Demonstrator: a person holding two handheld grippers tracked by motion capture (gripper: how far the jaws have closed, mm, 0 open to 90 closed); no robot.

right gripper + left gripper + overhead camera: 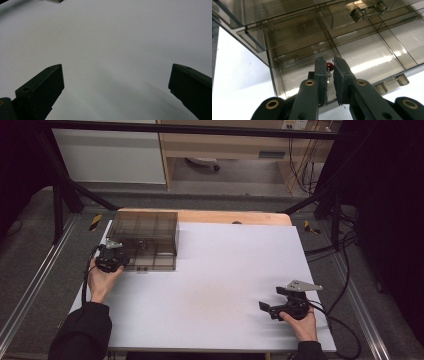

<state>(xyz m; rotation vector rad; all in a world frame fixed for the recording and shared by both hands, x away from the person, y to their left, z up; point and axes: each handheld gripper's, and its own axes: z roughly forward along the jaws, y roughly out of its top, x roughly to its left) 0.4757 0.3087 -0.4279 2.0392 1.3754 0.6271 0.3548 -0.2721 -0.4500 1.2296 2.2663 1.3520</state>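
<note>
A smoky clear compartment box point(150, 237) stands at the table's far left with its lid raised. My left gripper point(121, 262) is at the box's front left corner, held by a hand in a black sleeve. In the left gripper view the gripper point(329, 63) is over a front compartment of the box point(367, 57); its jaws are nearly together, pinching a small red bead point(329, 65) with a thin metal stem. My right gripper point(270, 299) rests low on the right of the white table point(220, 270). In its own view the gripper point(116, 75) stands wide open above bare white surface.
The box's dividers make several compartments, and a latch point(368, 10) shows on the lid edge. A wooden strip point(225, 216) runs along the table's far edge. Black frame posts and cables point(345, 270) stand to the right, off the table.
</note>
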